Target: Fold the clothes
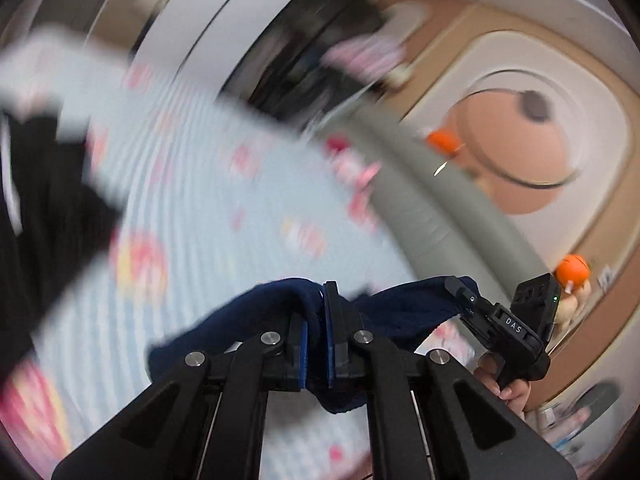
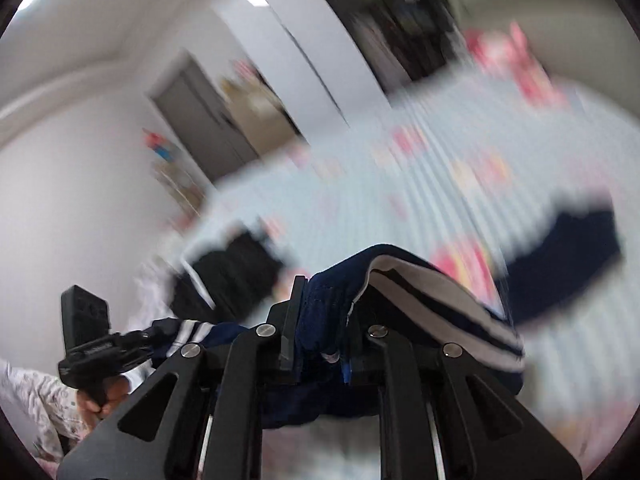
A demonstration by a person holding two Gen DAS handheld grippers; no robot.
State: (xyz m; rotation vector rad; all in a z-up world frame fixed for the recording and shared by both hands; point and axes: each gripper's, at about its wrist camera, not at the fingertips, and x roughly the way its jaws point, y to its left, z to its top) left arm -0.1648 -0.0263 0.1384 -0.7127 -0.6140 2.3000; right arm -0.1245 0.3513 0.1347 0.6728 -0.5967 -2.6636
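Pinching a fold of the navy garment (image 1: 280, 300) between its blue-padded fingers, the left gripper (image 1: 316, 320) has its jaws drawn narrow on the cloth, which bunches up over and below the fingers. From that garment the fabric runs across to the right gripper (image 1: 466, 294), whose tip bites the far end of the same dark cloth, with the person's hand (image 1: 506, 380) wrapped on its handle just below. In the right wrist view the right gripper (image 2: 320, 320) is likewise clamped close on the garment (image 2: 332, 292), a white-striped band (image 2: 432, 312) of it draped over the right-hand finger. Beyond the garment lies a pale blue striped bedspread (image 1: 208, 184) with pink prints, and on it, away from the held cloth, a black piece of clothing (image 1: 44, 184). Everything behind the garment is heavily smeared, so the black piece may be a jacket or trousers; it cannot be told. A grey padded edge (image 1: 432, 216) borders the bedspread.
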